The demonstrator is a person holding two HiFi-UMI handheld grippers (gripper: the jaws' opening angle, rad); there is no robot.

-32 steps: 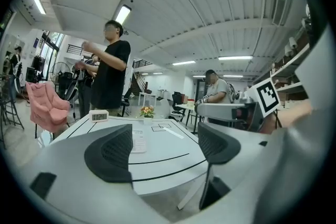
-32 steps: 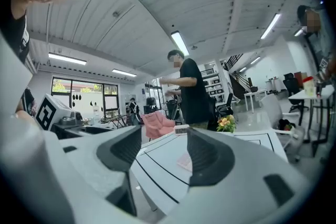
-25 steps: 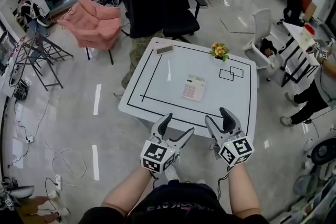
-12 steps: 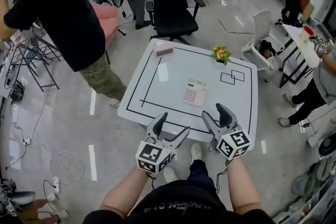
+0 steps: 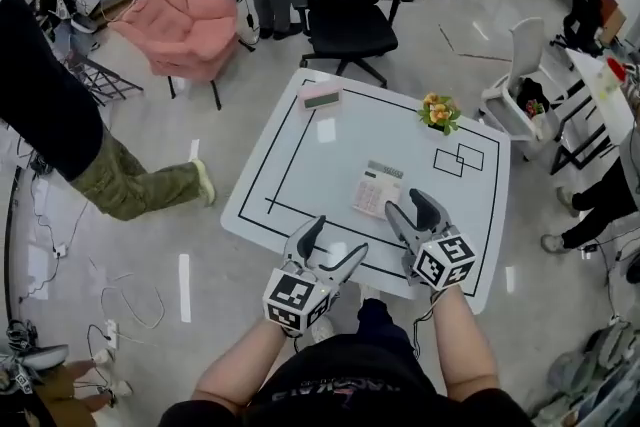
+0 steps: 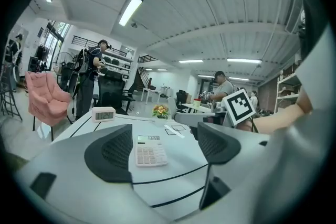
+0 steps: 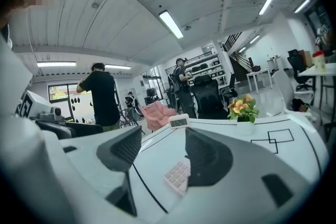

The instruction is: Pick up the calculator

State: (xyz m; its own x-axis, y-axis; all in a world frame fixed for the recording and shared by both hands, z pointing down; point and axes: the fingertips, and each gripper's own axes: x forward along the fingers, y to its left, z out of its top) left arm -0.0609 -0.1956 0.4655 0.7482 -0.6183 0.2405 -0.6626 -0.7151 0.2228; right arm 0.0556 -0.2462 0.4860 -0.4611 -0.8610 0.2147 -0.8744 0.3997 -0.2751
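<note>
A pale pink calculator lies flat on the white table, a little right of its middle. My right gripper hovers open right beside its near right corner, nothing between the jaws. In the right gripper view the calculator shows low between the jaws, partly hidden by the right jaw. My left gripper is open over the table's near edge, well short of the calculator. In the left gripper view the calculator lies ahead between the open jaws.
A small digital clock stands at the table's far left corner, a flower pot at the far right. Black tape lines frame the tabletop. A black office chair and pink armchair stand beyond. A person walks at left.
Both grippers have moved forward over the table's near edge; the right one is now beside the calculator. The person in black has walked from beside the table to the far left.
</note>
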